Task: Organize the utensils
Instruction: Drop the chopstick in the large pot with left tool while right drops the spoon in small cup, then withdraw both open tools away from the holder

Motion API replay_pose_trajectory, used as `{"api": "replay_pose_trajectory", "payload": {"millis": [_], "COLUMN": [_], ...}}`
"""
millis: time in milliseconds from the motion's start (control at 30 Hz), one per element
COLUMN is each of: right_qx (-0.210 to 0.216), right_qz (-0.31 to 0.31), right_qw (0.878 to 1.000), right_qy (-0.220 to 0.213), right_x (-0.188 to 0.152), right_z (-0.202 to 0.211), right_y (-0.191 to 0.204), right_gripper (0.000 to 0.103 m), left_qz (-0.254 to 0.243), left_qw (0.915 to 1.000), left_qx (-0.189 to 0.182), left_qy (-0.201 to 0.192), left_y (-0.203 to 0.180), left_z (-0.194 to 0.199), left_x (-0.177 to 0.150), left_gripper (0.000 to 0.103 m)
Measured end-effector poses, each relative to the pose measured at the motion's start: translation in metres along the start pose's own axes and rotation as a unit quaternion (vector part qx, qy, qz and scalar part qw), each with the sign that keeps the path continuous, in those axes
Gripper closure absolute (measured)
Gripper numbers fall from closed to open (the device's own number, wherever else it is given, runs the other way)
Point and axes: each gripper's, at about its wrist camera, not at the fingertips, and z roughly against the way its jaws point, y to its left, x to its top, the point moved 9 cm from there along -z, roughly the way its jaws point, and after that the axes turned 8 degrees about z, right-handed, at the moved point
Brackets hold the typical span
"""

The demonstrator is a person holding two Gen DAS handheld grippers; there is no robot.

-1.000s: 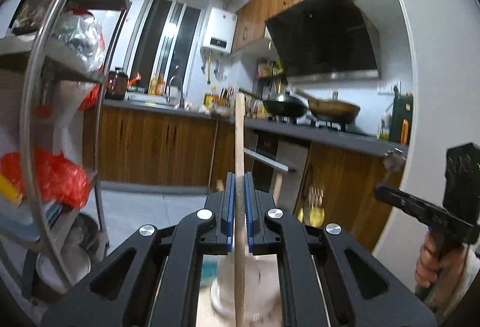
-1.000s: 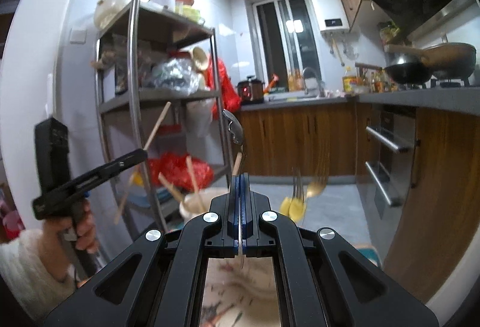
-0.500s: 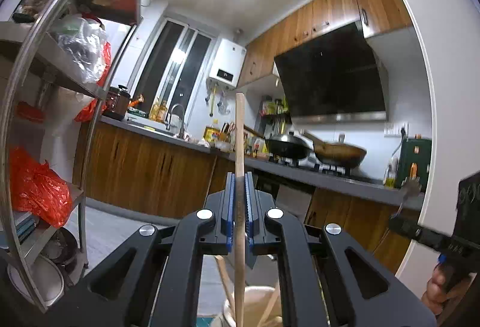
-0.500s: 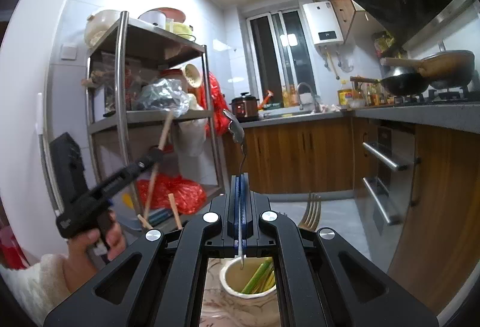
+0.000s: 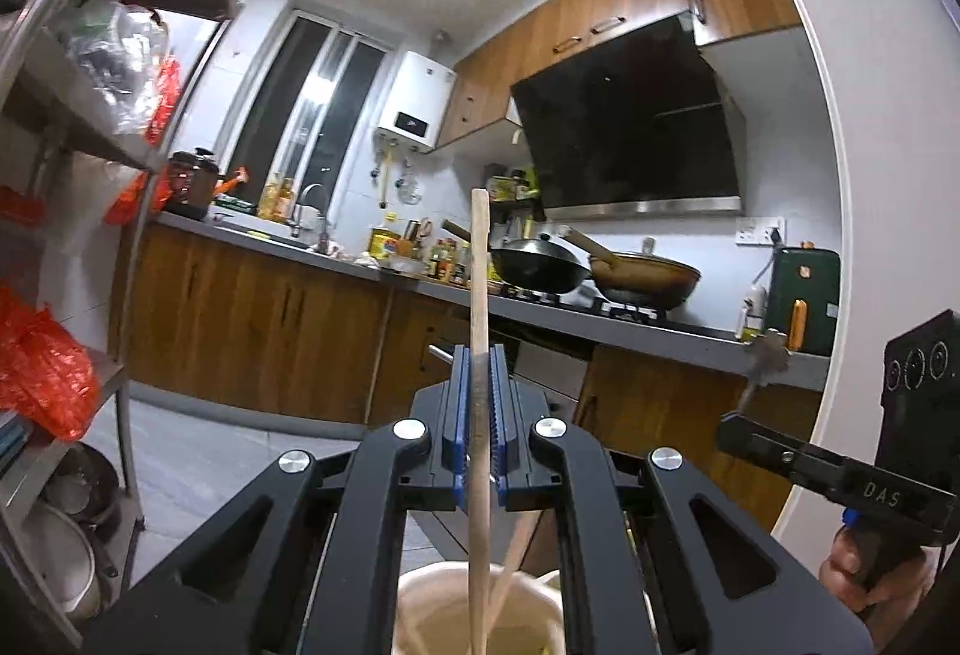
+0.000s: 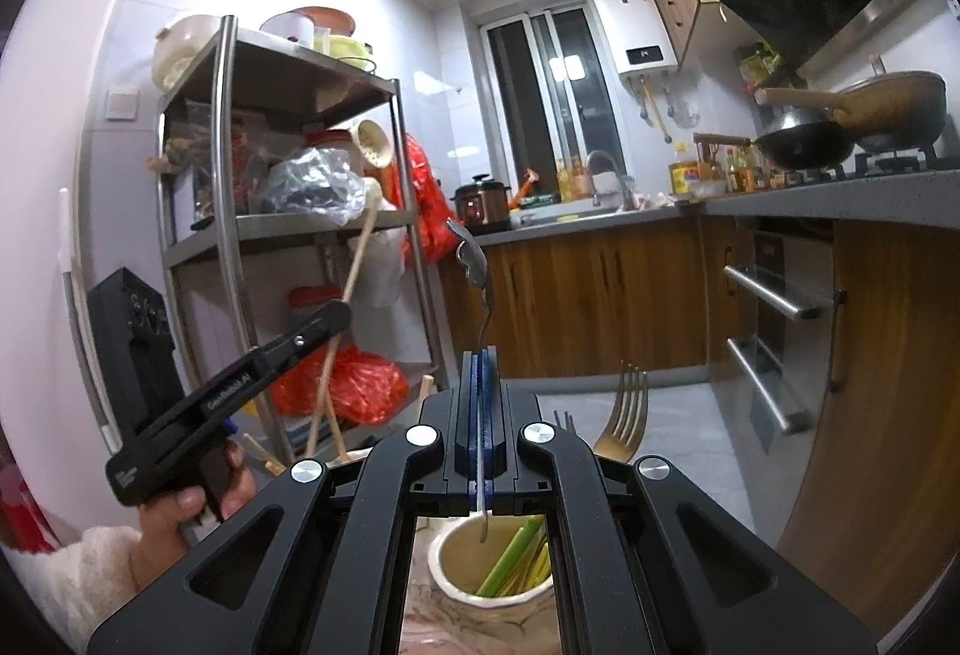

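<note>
Wooden stick (image 5: 480,331), light and stiff, stands pinched mid-shaft in the left claw (image 5: 478,415) above a cup (image 5: 432,613), while the right claw (image 6: 482,415) pinches what looks like a slippery steel spoon (image 6: 474,265) by its thin handle.

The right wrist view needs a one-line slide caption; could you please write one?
Right gripper holds a metal spoon upright over a jar of green sticks.
</note>
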Motion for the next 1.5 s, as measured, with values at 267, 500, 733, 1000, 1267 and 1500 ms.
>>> {"api": "replay_pose_trajectory", "payload": {"millis": [267,500,733,1000,1267,1500], "right_qx": [0.001,0.003,0.010,0.001,-0.023,-0.036], "right_qz": [0.012,0.013,0.015,0.011,0.018,0.009], "right_qw": [1.000,0.999,0.995,0.994,0.996,0.994], "right_qy": [0.026,0.052,0.094,0.107,0.083,0.101], "right_x": [-0.014,-0.029,-0.043,-0.046,-0.029,-0.054], "right_z": [-0.016,-0.024,-0.036,-0.033,0.010,0.046], "right_y": [0.002,0.003,0.005,0.004,0.006,0.009], "right_gripper": [0.101,0.101,0.100,0.083,0.081,0.073], "left_qz": [0.009,0.007,-0.006,-0.024,-0.045,-0.046], "left_qw": [0.9998,0.9998,0.9998,0.9995,0.9986,0.9951], "left_qx": [-0.005,-0.005,-0.002,0.008,0.017,0.052], "left_qy": [0.016,0.016,0.021,0.020,0.024,0.070], "left_y": [0.005,0.007,0.004,-0.002,-0.019,-0.021], "left_z": [-0.009,-0.005,-0.004,0.006,0.045,0.091], "left_x": [-0.009,-0.008,-0.007,0.002,0.010,-0.022], "left_gripper": [0.097,0.097,0.097,0.084,0.084,0.075]}}
